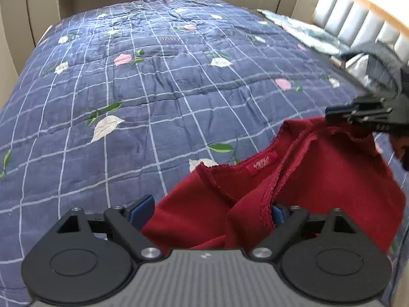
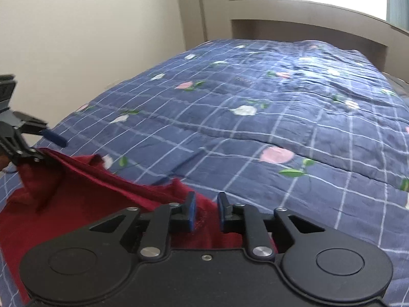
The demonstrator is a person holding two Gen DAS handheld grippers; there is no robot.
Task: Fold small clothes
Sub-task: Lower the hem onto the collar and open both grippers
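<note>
A dark red garment (image 1: 319,168) lies crumpled on the blue checked bedspread (image 1: 153,76), neckline and label facing up. My left gripper (image 1: 209,212) stands wide open, its blue pads on either side of the cloth and not pressing it; a fold hides part of the right pad. My right gripper (image 1: 337,116) hovers at the garment's far right corner. In the right wrist view the right gripper (image 2: 206,212) is a little open, with red garment (image 2: 76,204) showing in the gap. The left gripper (image 2: 51,151) is at the left edge, jaws spread over the cloth's corner.
The bedspread (image 2: 281,128) stretches far ahead with flower prints. A padded headboard (image 1: 358,18) and a light patterned pillow (image 1: 306,33) sit at the upper right. A beige bed frame (image 2: 306,25) and a wall (image 2: 76,38) bound the bed.
</note>
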